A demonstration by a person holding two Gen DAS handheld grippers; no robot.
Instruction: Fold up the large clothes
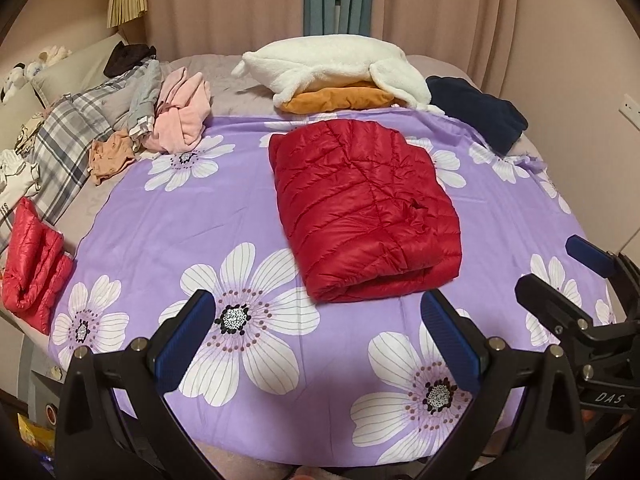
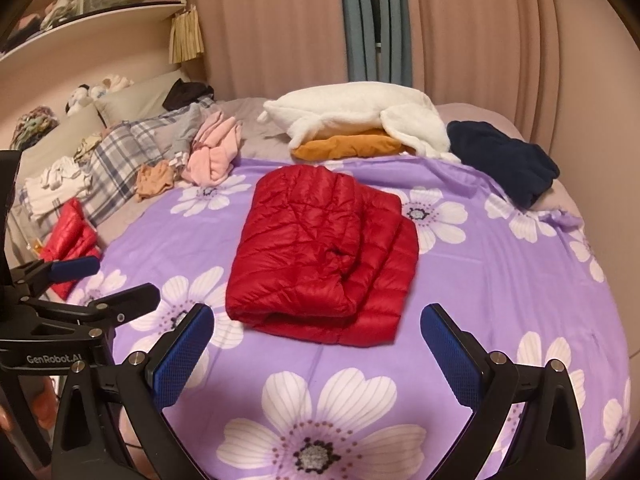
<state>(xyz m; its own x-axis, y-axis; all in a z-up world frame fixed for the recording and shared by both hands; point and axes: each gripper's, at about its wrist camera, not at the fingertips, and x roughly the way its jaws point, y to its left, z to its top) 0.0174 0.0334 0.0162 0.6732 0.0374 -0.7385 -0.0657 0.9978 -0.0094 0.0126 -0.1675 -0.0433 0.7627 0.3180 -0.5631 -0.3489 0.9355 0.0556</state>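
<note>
A red quilted puffer jacket (image 1: pixel 362 208) lies folded into a compact rectangle on the purple flowered sheet (image 1: pixel 192 216); it also shows in the right wrist view (image 2: pixel 320 256). My left gripper (image 1: pixel 318 312) is open and empty, just short of the jacket's near edge. My right gripper (image 2: pixel 316 324) is open and empty, also just in front of the jacket. Each gripper shows at the side of the other's view, the right one (image 1: pixel 560 268) and the left one (image 2: pixel 116 280).
A second folded red jacket (image 1: pixel 34 256) lies at the left edge. A pile of unfolded clothes, plaid (image 1: pixel 68 132) and pink (image 1: pixel 182 116), sits back left. Folded white (image 1: pixel 332 66), orange (image 1: pixel 340 98) and navy (image 1: pixel 480 114) garments lie at the back. Curtains hang behind.
</note>
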